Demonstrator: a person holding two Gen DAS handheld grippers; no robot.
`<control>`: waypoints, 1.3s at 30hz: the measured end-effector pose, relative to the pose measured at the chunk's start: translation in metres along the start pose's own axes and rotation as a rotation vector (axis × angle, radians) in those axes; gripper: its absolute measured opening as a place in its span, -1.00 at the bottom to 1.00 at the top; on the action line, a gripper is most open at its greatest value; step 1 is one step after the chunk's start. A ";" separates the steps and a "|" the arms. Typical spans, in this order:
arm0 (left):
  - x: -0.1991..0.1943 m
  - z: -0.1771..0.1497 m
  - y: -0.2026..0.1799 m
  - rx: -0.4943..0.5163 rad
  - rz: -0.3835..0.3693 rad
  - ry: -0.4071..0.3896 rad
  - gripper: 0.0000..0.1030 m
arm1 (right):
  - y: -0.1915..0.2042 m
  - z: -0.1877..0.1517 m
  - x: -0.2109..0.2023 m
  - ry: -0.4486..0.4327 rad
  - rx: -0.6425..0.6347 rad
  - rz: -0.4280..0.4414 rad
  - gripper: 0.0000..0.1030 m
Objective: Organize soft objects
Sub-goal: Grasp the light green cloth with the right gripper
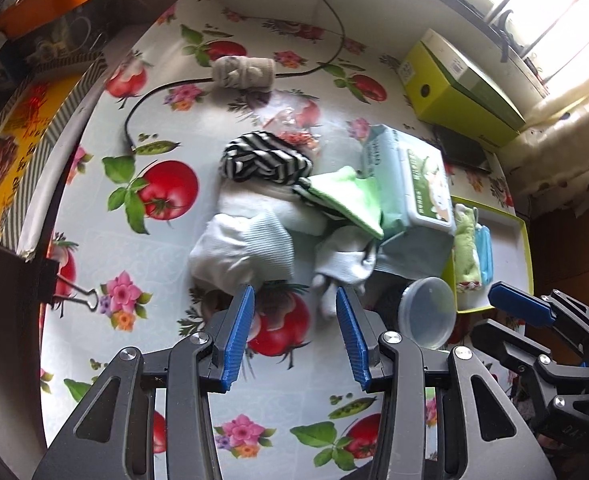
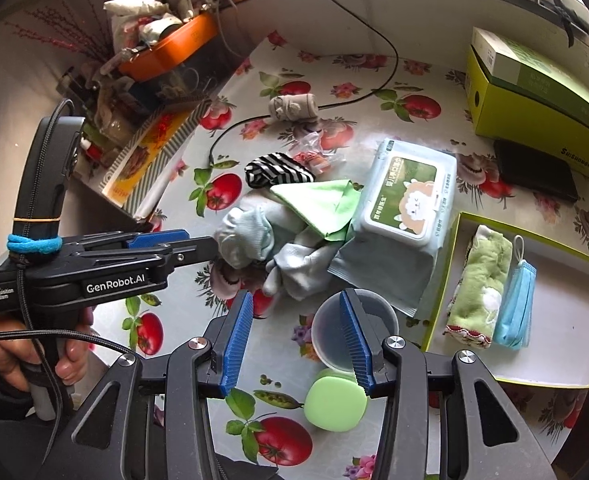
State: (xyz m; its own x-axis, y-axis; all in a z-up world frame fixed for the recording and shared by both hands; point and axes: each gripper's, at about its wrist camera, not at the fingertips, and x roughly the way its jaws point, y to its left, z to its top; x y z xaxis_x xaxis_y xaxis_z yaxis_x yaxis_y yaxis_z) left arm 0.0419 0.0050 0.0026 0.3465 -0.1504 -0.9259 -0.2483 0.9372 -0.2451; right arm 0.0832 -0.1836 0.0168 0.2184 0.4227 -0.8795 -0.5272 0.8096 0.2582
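A pile of soft things lies mid-table: a white knit sock [image 1: 242,248] [image 2: 246,236], a pale grey glove [image 1: 342,268] [image 2: 298,268], a green cloth [image 1: 346,196] [image 2: 318,204] and a black-and-white striped cloth [image 1: 266,158] [image 2: 276,172]. A rolled beige sock [image 1: 244,72] [image 2: 292,107] lies farther back. A yellow-rimmed tray [image 2: 554,344] [image 1: 510,240] holds a green towel [image 2: 480,284] and a blue face mask [image 2: 514,308]. My left gripper [image 1: 294,296] is open and empty, just short of the pile. My right gripper [image 2: 294,300] is open and empty, above a clear plastic cup [image 2: 354,328].
A wet-wipes pack [image 2: 406,196] [image 1: 414,184] lies on a grey pouch [image 2: 382,272]. A green round lid [image 2: 336,404], a yellow-green box [image 2: 534,92], a black wallet [image 2: 534,168], a black cable [image 1: 166,92] and clutter at the left edge [image 2: 154,60] surround the pile.
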 end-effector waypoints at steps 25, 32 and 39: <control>0.022 0.004 0.056 -0.136 -0.029 0.040 -0.14 | 0.017 0.047 0.052 0.048 -0.123 -0.067 -0.14; 0.031 0.006 0.066 -0.164 -0.028 0.053 -0.14 | 0.020 0.064 0.100 0.119 -0.218 -0.120 -0.14; 0.039 0.010 0.070 -0.162 -0.054 0.057 -0.14 | 0.017 0.072 0.126 0.162 -0.272 -0.168 -0.47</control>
State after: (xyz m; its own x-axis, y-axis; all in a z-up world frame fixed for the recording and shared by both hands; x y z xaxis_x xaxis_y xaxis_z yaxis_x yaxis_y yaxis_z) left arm 0.0472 0.0685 -0.0477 0.3125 -0.2211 -0.9238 -0.3744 0.8651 -0.3337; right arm 0.1608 -0.0875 -0.0604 0.1990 0.2055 -0.9582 -0.6990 0.7151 0.0081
